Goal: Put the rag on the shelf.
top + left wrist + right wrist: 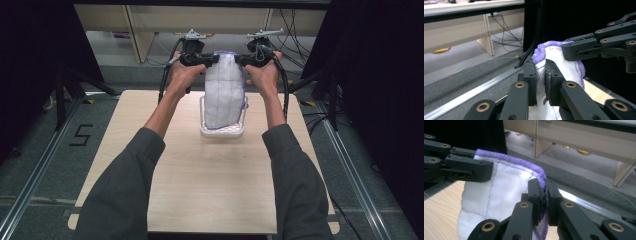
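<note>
A white quilted cloth (224, 95) with a purple hem hangs above the table, stretched by its top edge between both grippers. My left gripper (214, 59) is shut on the cloth's top left corner (540, 75). The right gripper (238, 59) is shut on the top right corner (543, 195). The cloth's lower end droops into a white perforated basket (223, 131) on the far part of the wooden table (200, 185). In the left gripper view the right gripper's jaws (574, 50) pinch the purple hem (544, 48). In the right gripper view the left gripper's jaws (484, 170) hold the opposite edge.
The person's grey-sleeved forearms (140, 165) reach forward over the table. Cables (286, 95) trail from both grippers. Black curtains stand at both sides, and grey floor with metal rails (30, 180) surrounds the table. Wooden furniture (584, 142) stands beyond the far edge.
</note>
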Available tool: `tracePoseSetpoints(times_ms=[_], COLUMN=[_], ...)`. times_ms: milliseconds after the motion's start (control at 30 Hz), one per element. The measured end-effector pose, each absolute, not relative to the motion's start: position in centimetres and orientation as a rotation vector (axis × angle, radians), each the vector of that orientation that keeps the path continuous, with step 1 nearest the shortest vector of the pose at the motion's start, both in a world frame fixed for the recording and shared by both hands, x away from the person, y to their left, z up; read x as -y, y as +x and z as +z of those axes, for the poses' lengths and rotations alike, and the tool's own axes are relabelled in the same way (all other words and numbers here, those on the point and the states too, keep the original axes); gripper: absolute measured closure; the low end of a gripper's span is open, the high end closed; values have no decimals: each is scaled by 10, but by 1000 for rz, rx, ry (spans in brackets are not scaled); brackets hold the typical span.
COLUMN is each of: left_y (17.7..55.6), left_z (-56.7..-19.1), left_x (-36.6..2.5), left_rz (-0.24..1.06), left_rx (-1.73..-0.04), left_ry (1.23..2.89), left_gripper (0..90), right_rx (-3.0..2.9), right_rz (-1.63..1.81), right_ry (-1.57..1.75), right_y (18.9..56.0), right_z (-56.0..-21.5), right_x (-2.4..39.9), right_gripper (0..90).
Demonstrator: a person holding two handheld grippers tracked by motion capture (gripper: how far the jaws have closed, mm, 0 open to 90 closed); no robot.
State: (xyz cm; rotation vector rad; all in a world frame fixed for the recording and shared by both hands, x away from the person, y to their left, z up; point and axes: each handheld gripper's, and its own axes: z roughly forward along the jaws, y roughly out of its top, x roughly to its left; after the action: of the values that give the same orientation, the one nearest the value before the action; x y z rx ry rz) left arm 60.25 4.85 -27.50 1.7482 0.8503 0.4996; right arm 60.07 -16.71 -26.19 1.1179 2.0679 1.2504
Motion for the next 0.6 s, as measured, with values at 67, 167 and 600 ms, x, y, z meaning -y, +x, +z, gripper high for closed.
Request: tracePoseSetpoints(times_ms=[67, 167, 600], left_y=[607, 610, 621], left_z=[-280, -286, -314], left_x=[-49, -50, -54], left_rz=[503, 506, 487], left_rx=[-863, -883, -1005], left_ry=[1747, 1748, 1759], left_gripper=[811, 811, 807], right_rx=[-2066, -2068, -2103], right_rz=[1254, 1248, 1147], right_ry=[1127, 1149, 1194], right_y=[607, 613, 626], right_z=[-267, -275, -300], right_x=[165, 161, 144], right_gripper=[853, 852, 842])
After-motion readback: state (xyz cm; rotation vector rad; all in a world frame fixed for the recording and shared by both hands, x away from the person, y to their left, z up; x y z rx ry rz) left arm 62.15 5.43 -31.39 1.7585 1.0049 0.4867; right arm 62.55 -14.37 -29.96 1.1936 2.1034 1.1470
